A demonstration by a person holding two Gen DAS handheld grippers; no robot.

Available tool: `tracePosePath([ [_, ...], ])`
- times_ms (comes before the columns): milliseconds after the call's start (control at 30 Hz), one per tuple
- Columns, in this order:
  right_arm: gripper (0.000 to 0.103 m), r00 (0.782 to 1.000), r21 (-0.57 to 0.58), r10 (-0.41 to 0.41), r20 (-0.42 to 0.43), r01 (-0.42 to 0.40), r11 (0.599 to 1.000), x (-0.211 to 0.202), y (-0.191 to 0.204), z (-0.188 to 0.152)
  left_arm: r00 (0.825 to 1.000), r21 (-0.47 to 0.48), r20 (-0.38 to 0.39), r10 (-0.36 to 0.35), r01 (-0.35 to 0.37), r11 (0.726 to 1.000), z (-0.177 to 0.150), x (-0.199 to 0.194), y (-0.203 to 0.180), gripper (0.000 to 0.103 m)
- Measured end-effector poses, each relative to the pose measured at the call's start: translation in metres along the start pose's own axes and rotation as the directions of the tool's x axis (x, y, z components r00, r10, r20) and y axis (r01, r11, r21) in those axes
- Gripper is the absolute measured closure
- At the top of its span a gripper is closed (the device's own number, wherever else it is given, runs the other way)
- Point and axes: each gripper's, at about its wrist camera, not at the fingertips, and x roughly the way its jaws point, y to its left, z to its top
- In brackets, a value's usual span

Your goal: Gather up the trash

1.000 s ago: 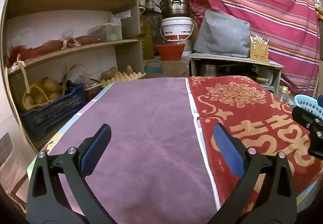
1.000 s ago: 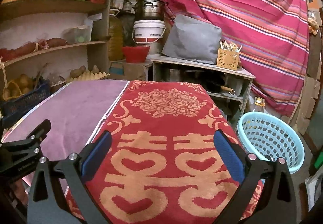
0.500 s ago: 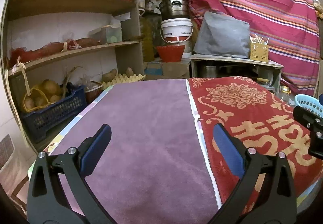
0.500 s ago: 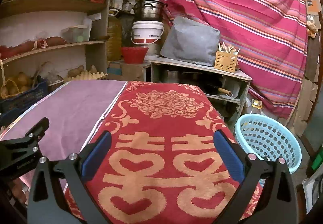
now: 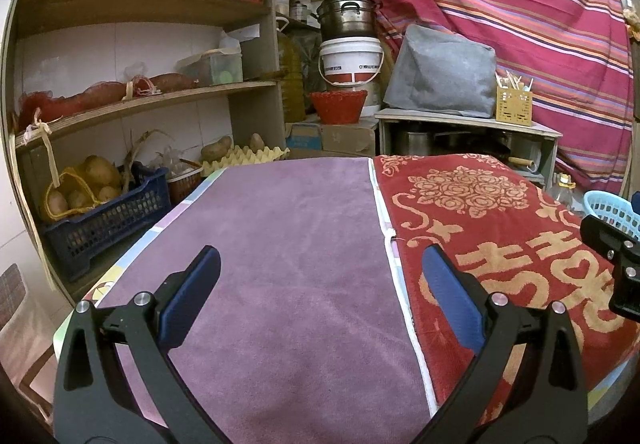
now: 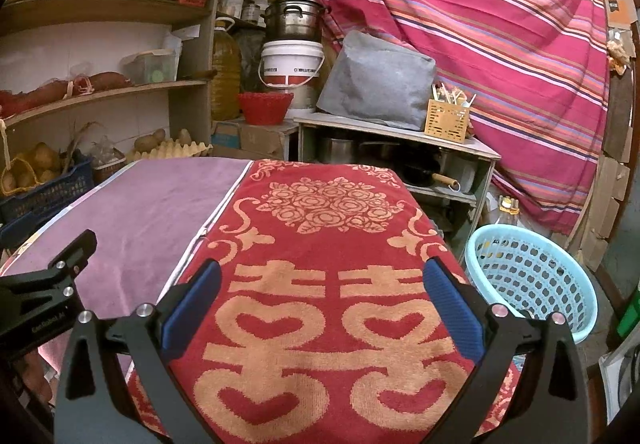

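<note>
While we're supposed to be collecting trash, neither view shows a single piece of it on the table, so honestly we can't say where the trash is right now. Our left gripper (image 5: 320, 276) hangs over the purple towel (image 5: 280, 244) with its blue pads spread wide and nothing between them. Same story for our right gripper (image 6: 320, 292), gaping wide with nothing in it, over the red towel with the gold hearts (image 6: 320, 244) that lies right alongside the purple one.

The obvious drop spot looks like the light blue laundry-style basket (image 6: 532, 276), down on the floor off to the right of our right gripper, past the table edge. We can't see inside it well enough to tell if anything's in there.

What could go wrong from here, as we see it:
- With no trash in sight we may go hunting toward the shelves ahead and to the left, where the potatoes in the dark blue crate (image 5: 104, 215) and the egg tray (image 5: 244, 157) sit. Grabbing food by mistake is a real risk.
- Both towels look loose, so a low pinch could snag the fabric and drag it.
- Our grippers sit close side by side, so swinging one across could knock the other.
</note>
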Motion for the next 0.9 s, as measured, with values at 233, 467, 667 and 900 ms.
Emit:
tracePosePath([
  [233,0.005,1.0,-0.002,0.0,0.0,0.0,1.0,0.0005,-0.0013,-0.0004,1.0,0.006,0.006,0.009,-0.009,1.0,-0.0003,-0.0008,-0.003,0.005],
  [467,0.005,1.0,-0.004,0.0,-0.001,0.0,1.0,0.0009,-0.0021,-0.0012,1.0,-0.003,0.008,0.004,-0.004,1.0,0.0002,-0.0012,-0.0062,0.005],
  [667,0.005,1.0,-0.004,0.0,-0.001,0.0,1.0,0.0009,-0.0019,-0.0009,1.0,-0.005,0.007,0.006,-0.006,1.0,0.0001,-0.002,-0.0067,0.005],
  [900,0.005,1.0,-0.004,0.0,-0.002,0.0,1.0,0.0005,-0.0017,-0.0008,1.0,-0.004,0.007,0.006,-0.006,1.0,-0.0004,-0.0023,-0.0068,0.005],
])
